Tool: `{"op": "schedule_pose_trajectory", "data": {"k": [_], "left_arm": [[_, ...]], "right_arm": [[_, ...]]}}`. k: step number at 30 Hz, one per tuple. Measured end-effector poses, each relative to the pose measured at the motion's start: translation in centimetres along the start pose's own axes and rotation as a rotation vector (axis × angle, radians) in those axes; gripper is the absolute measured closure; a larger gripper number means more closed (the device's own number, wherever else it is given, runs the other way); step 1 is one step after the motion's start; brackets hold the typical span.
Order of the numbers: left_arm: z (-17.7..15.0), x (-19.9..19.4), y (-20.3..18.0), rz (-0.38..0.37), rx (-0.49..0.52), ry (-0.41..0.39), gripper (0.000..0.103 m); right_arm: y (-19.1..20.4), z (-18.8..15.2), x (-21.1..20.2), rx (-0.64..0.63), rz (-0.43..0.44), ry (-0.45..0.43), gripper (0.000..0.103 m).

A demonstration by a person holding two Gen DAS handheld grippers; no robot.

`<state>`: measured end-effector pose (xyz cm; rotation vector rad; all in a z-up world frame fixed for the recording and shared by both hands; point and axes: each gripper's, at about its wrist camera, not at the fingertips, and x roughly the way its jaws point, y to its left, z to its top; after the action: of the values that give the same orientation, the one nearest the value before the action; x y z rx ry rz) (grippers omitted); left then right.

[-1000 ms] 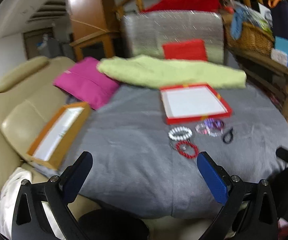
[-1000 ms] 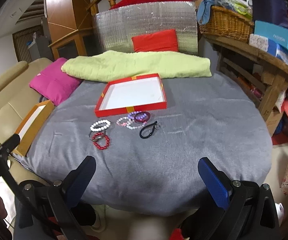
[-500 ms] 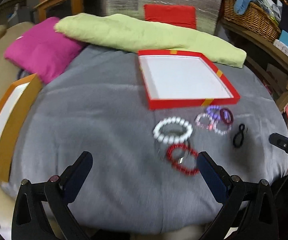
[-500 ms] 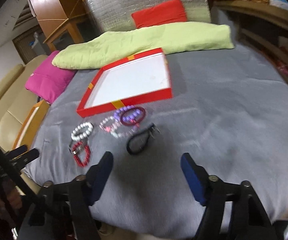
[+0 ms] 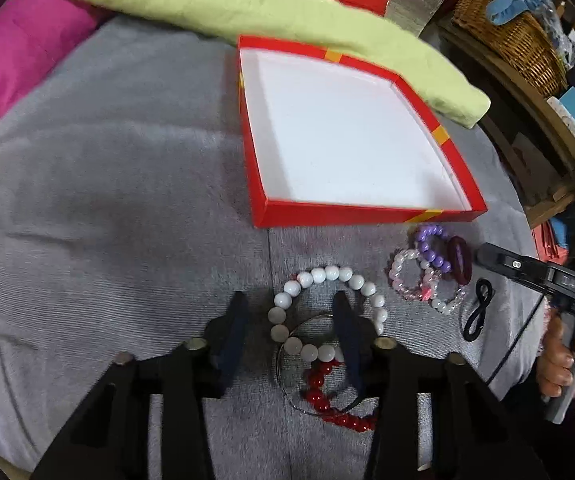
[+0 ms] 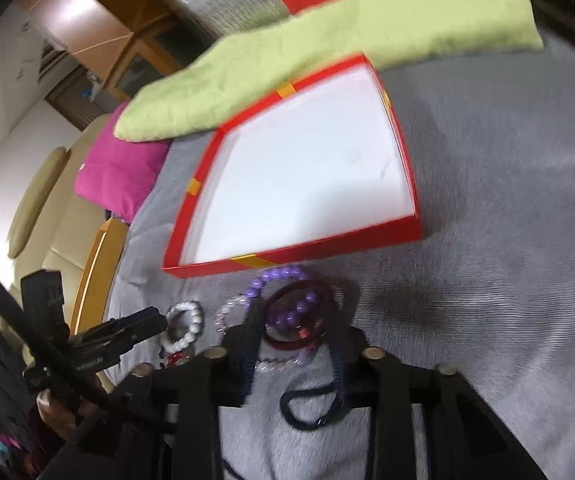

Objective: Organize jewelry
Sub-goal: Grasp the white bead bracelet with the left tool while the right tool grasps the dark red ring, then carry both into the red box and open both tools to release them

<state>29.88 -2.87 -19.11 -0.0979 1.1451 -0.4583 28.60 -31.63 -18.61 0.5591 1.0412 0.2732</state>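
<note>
A red box (image 5: pixel 367 213) with a white floor lies open on the grey cloth; it also shows in the right wrist view (image 6: pixel 299 252). My left gripper (image 5: pixel 289 312) is open low over the white bead bracelet (image 5: pixel 319 276), its fingers astride the left side of the loop. A thin metal ring and a red bead bracelet (image 5: pixel 327 396) lie under it. My right gripper (image 6: pixel 293 332) is open over the dark red bangle (image 6: pixel 287 340) and the purple bead bracelet (image 6: pixel 275 280). A black hair tie (image 6: pixel 307 408) lies between its fingers. Pink bead bracelets (image 5: pixel 407 276) lie beside.
A green rolled blanket (image 5: pixel 247 4) lies behind the box, a magenta cushion (image 5: pixel 19 52) at the left. An orange box (image 6: pixel 95 272) stands at the cloth's left edge. A wooden shelf with a wicker basket (image 5: pixel 515 36) stands to the right.
Both grippers have moved forward and down to the jewelry. Both have narrowed their opening. The left now straddles the white bracelet, the right the bangle and purple bracelet.
</note>
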Motion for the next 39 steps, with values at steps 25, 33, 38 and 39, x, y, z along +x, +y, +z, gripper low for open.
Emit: {"op": "schedule_pose_trajectory", "data": {"k": [25, 33, 38, 39], "left_arm": [[0.4, -4.6, -0.7, -0.056, 0.106, -0.230, 0.093], [0.5, -5.2, -1.4, -0.052, 0.118, -0.272, 0.093], [1.3, -5.6, -2.1, -0.036, 0.126, -0.321, 0.093], [1.6, -5.6, -2.2, -0.031, 0.127, -0.324, 0.093]], "right_arm": [[-0.6, 0.3, -1.1, -0.013, -0.025, -0.089, 0.098], [-1.3, 0.7, 1.9, 0.039, 0.006, -0.015, 0.072], [-0.5, 1.3, 2.3, -0.009, -0.042, -0.041, 0.098], [-0.4, 1.2, 1.8, -0.020, -0.048, -0.056, 0.098]]}}
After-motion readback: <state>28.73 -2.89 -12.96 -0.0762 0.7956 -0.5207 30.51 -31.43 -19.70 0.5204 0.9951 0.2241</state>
